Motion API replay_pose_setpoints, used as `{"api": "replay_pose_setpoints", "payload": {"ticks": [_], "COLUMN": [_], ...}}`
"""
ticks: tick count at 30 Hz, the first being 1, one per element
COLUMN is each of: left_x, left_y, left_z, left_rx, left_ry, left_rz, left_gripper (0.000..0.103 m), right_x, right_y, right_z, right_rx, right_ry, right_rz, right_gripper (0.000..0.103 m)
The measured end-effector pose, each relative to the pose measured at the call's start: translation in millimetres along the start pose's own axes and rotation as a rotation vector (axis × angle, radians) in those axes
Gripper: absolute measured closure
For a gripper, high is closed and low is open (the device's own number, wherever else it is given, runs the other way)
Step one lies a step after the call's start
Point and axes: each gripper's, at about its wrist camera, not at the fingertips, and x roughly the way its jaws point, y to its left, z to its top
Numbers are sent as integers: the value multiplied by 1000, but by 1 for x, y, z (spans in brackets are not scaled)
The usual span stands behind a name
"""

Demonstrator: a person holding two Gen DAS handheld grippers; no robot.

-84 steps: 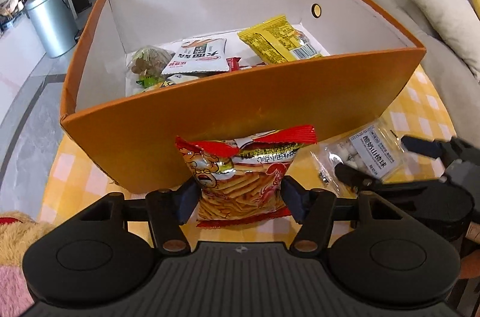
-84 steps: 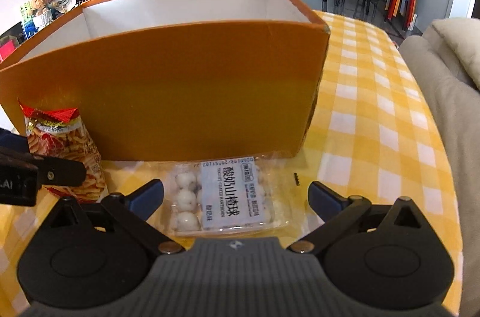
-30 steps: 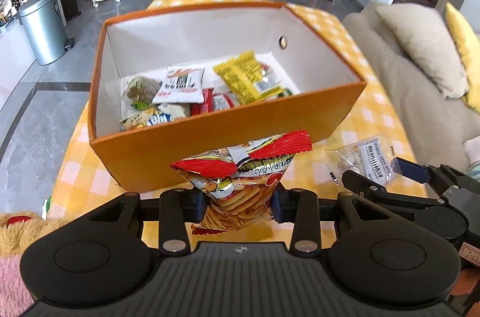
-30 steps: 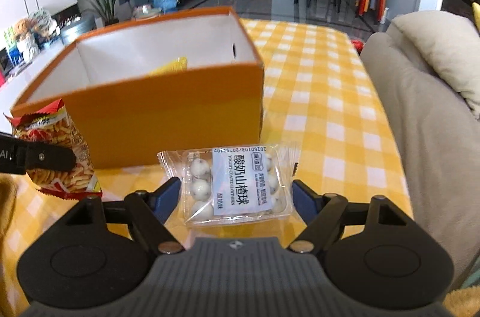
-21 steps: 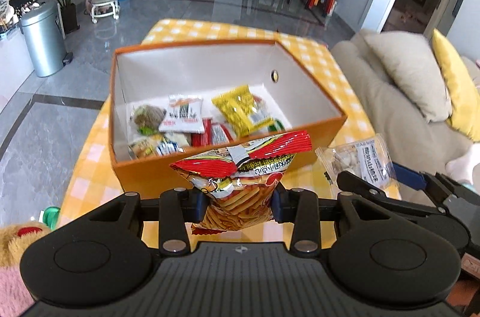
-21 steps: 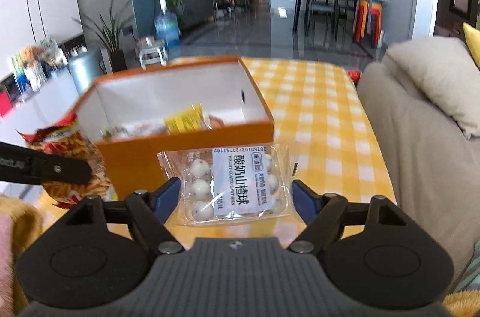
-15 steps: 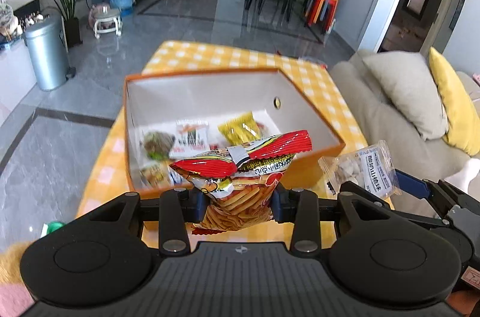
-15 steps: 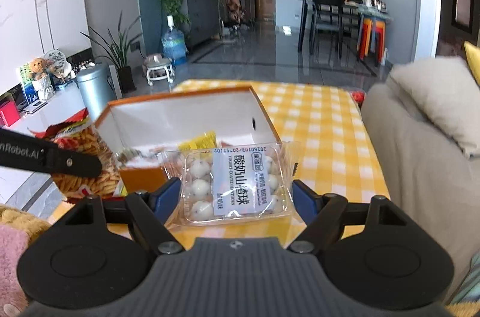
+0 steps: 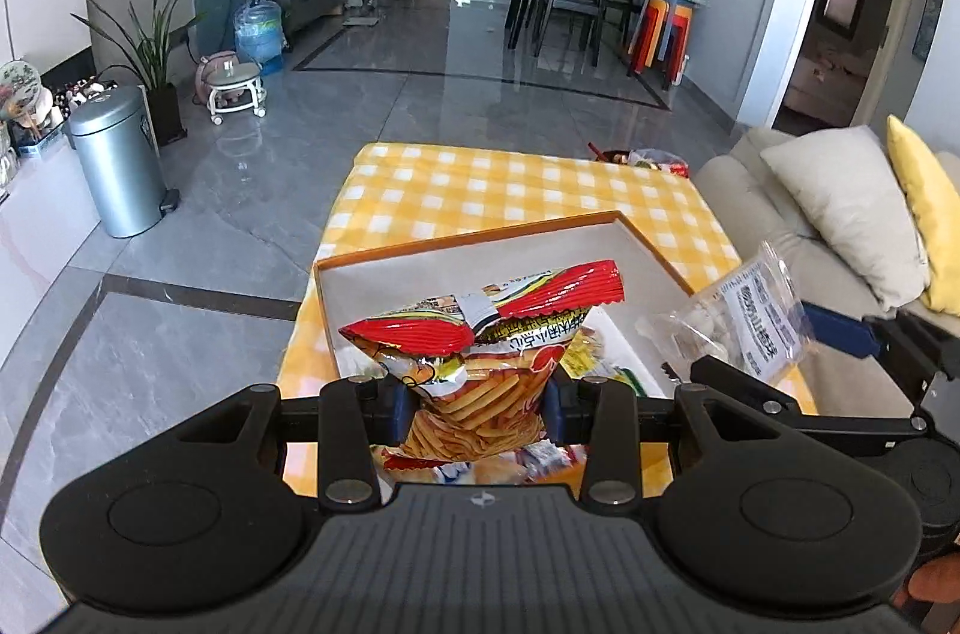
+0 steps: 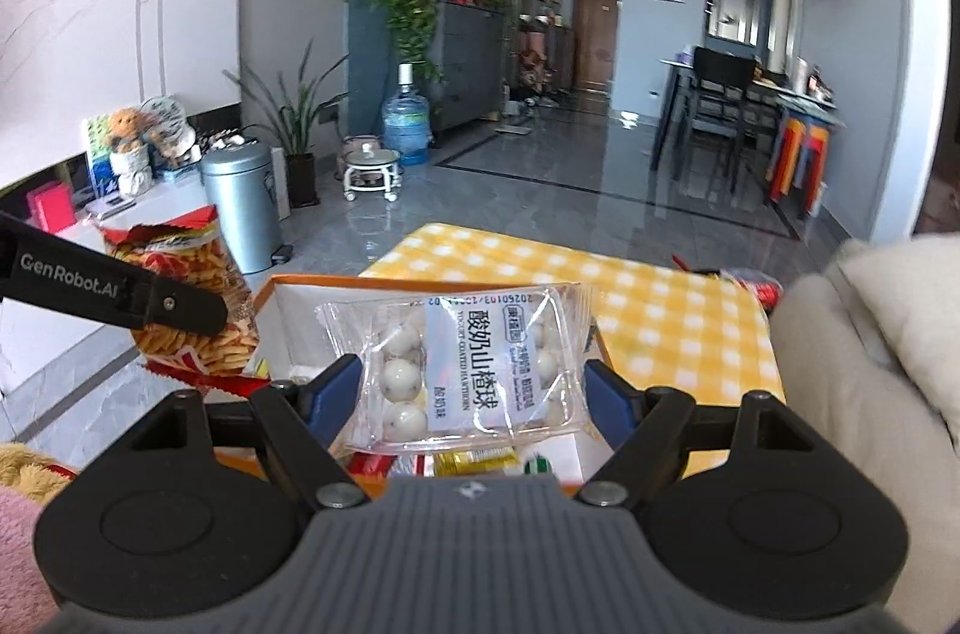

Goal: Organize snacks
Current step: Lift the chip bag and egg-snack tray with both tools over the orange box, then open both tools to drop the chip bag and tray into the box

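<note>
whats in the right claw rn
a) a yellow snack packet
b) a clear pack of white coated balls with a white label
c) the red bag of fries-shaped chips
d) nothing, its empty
b: in the right wrist view the right claw has its blue pads pressed on both sides of the clear pack of white balls, held up above the orange box; the red chips bag sits in the left claw.

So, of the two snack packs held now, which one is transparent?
The hawthorn-ball pack in the right gripper: clear plastic shows white balls. The red fries bag in the left gripper is opaque.
</note>
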Motion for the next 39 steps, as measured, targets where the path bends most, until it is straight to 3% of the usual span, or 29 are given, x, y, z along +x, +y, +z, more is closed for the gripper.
{"api": "replay_pose_setpoints", "payload": {"ticks": [12,22,39], "left_x": [59,108,163], "left_y": [9,21,15], "left_z": [18,21,17], "left_rx": [143,194,235], "left_ry": [125,229,356], "left_rz": [49,29,63], "left_gripper": [58,58,58], "right_x": [86,154,229], "right_y": [23,34,36], "right_z": [16,19,-1], "right_rx": [-212,-354,-497], "right_ry": [157,260,452], "right_rz": [66,91,49], "right_gripper": [27,27,26]}}
